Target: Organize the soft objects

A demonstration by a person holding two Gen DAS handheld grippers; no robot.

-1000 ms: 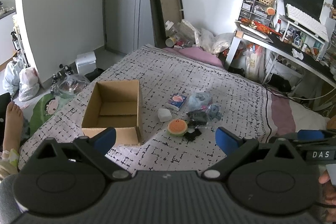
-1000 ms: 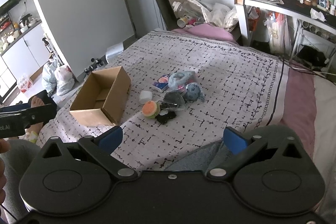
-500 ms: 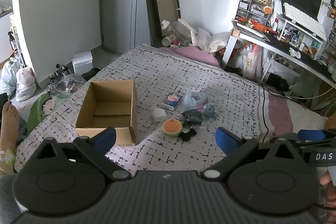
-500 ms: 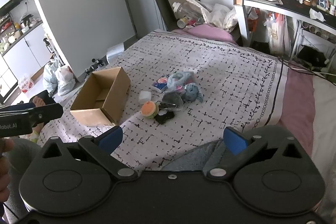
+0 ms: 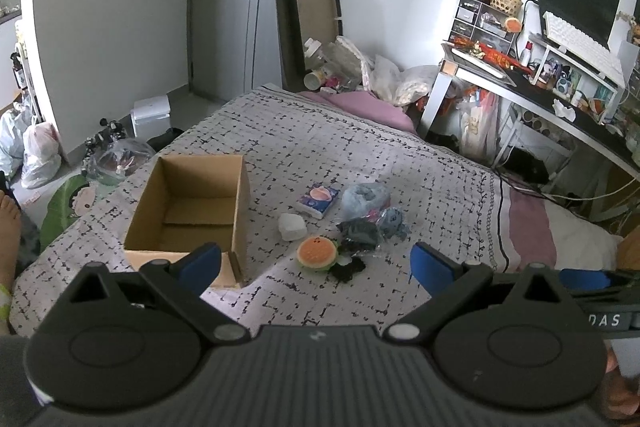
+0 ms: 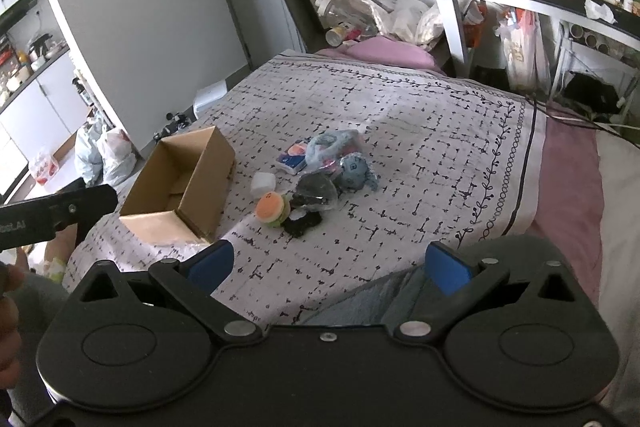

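Note:
An open cardboard box [image 5: 192, 211] [image 6: 180, 187] stands empty on the patterned bed cover [image 5: 320, 155]. Right of it lies a cluster of soft things: an orange-and-green burger plush [image 5: 317, 253] [image 6: 271, 209], a white block [image 5: 292, 226] [image 6: 263, 183], a tissue pack [image 5: 319, 201] [image 6: 295, 155], a blue plush [image 5: 392, 221] [image 6: 354, 171], a bagged light-blue toy [image 5: 364, 197], a dark bagged toy [image 5: 360, 233] [image 6: 316, 193] and a small black item [image 5: 347, 270] [image 6: 302, 223]. My left gripper [image 5: 316, 267] and right gripper [image 6: 326, 267] are both open, empty, held well short of the cluster.
A desk [image 5: 552, 95] with monitor, keyboard and clutter stands at the right. Bags, bottles and a leaning board [image 5: 308, 23] lie beyond the bed's far end. Plastic bags [image 5: 36, 155] sit on the floor at left. A bare foot [image 5: 8, 227] shows at the left edge.
Both grippers have drifted slightly; the box and cluster have shifted a little left in the views. Nothing was taken hold of or moved.

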